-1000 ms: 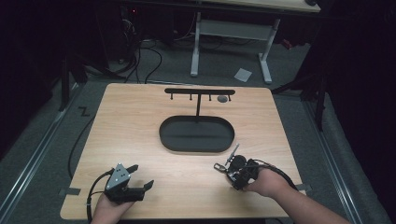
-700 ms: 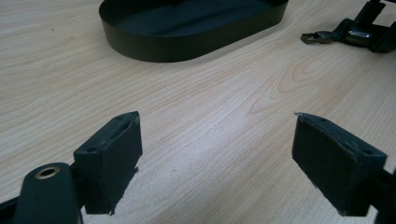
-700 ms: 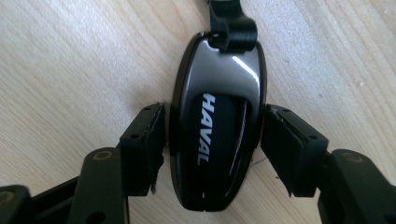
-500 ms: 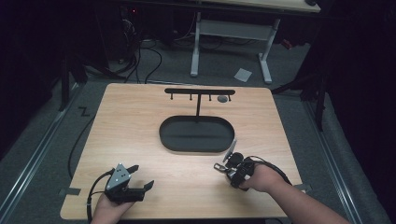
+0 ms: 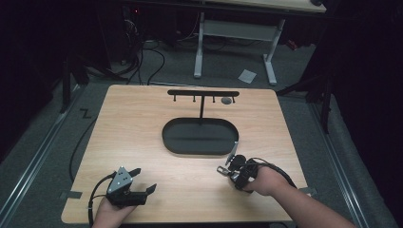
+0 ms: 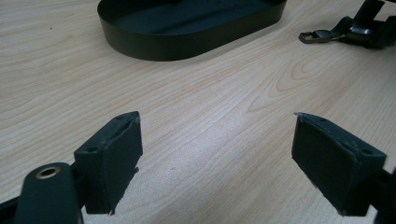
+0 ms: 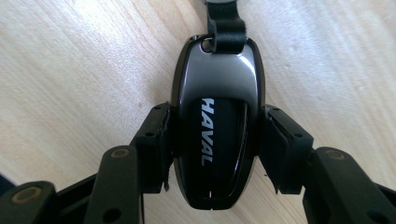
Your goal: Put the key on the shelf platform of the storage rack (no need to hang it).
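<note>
On the wooden table (image 5: 142, 128), beside the black oval tray (image 5: 199, 137), my right gripper (image 7: 212, 140) has just been closing its jaws, and both pads now press the flanks of the car key fob (image 7: 215, 126), so I judge it ready to lift. My left gripper (image 6: 217, 154) rests wide open, holding nothing.

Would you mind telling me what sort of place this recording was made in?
Probably a lab or workshop set up for recording, not a home: a bare wooden table on grey floor, loose cables behind, another desk's white frame, and a black key stand as a prop.
</note>
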A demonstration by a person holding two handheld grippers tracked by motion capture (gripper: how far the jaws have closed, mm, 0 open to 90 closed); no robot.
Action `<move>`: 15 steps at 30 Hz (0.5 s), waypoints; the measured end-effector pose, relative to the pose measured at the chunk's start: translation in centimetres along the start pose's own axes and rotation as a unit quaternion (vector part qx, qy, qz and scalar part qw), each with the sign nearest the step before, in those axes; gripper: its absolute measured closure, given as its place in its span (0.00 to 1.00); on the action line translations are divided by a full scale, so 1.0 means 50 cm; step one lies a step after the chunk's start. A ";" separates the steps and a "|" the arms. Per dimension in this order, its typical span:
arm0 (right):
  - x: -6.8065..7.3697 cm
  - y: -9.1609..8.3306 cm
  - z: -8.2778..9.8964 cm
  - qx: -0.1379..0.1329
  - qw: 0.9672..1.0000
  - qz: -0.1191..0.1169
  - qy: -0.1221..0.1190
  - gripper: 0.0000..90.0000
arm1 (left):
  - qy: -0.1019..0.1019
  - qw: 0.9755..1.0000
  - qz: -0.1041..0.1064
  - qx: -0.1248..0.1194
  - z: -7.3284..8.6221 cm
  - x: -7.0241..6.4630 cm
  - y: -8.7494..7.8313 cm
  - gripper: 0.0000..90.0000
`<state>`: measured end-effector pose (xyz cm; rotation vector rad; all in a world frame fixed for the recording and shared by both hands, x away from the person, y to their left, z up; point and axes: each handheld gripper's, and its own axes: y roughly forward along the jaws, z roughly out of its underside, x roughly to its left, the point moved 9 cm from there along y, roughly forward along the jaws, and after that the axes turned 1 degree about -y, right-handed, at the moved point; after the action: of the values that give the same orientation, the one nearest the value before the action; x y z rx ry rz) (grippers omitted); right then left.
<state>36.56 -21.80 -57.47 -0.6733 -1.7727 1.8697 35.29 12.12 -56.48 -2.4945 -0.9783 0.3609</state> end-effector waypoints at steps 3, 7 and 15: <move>-0.006 -0.023 -0.002 -0.001 1.000 0.004 0.000 0.54 | 0.002 1.000 0.001 0.003 0.002 -0.002 -0.001 0.19; -0.011 -0.049 -0.007 -0.005 1.000 0.008 0.001 0.54 | 0.000 1.000 -0.001 0.002 0.003 0.000 -0.005 0.19; -0.018 -0.118 -0.023 -0.014 1.000 0.023 -0.006 0.54 | -0.004 1.000 -0.006 -0.001 0.006 0.003 -0.015 0.19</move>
<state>38.04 -21.18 -51.62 -0.7217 -1.8083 1.8860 34.86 12.80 -56.39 -2.4893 -0.9977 0.3656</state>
